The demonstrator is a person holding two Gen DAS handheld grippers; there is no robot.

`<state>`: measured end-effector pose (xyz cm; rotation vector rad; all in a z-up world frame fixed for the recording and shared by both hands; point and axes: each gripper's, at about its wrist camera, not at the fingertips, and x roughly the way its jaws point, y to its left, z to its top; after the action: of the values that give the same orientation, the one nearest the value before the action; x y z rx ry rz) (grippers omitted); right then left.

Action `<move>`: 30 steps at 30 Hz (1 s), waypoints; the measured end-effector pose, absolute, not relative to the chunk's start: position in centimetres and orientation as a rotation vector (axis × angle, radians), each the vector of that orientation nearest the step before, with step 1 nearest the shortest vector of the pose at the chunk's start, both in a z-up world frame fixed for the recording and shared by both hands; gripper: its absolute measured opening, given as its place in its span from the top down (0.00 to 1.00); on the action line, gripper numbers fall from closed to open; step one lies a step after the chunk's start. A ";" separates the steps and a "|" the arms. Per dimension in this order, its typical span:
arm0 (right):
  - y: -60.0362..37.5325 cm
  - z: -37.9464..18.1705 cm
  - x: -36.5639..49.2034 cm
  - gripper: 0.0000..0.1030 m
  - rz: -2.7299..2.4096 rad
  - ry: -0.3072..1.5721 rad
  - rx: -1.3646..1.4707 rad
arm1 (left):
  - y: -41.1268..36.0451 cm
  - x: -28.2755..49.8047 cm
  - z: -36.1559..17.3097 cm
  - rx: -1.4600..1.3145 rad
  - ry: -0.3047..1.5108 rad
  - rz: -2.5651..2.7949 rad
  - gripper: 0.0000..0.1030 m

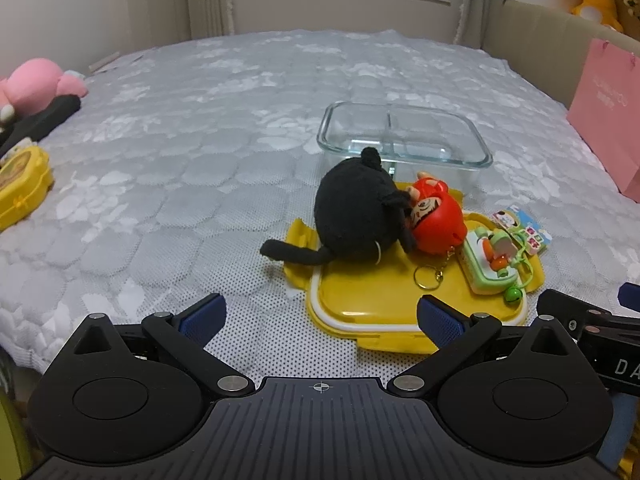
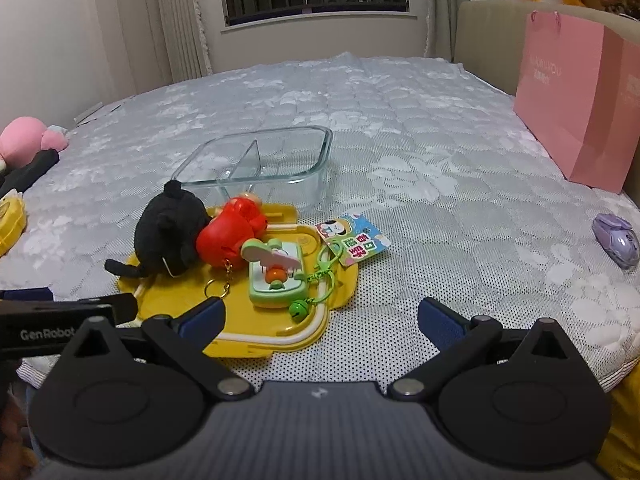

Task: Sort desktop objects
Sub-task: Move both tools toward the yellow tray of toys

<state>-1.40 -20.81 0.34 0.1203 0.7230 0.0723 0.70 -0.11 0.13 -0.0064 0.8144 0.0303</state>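
A yellow lid lies on the bed near its front edge. On it sit a black plush cat, a red daruma keychain and a green toy keychain with a colourful tag. An empty divided glass container stands just behind them. My left gripper is open and empty in front of the lid. My right gripper is open and empty, right of the lid.
A pink paper bag stands at the right. A purple mouse lies at the right edge. A yellow box and pink plush lie at the left. The bed's front edge is close.
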 end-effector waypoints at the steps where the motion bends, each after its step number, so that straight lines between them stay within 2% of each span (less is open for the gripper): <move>1: -20.8 0.2 -1.4 0.00 0.072 0.726 0.120 | -0.1 0.7 0.1 -0.007 0.817 0.030 0.00; 30: -21.0 -1.2 -0.3 0.00 0.062 0.776 0.121 | -0.1 2.0 -1.7 0.006 0.866 0.029 0.00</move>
<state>-0.26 -20.99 -1.23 0.1209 0.7759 0.0623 1.98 -0.07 -1.74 0.0063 0.8655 0.0288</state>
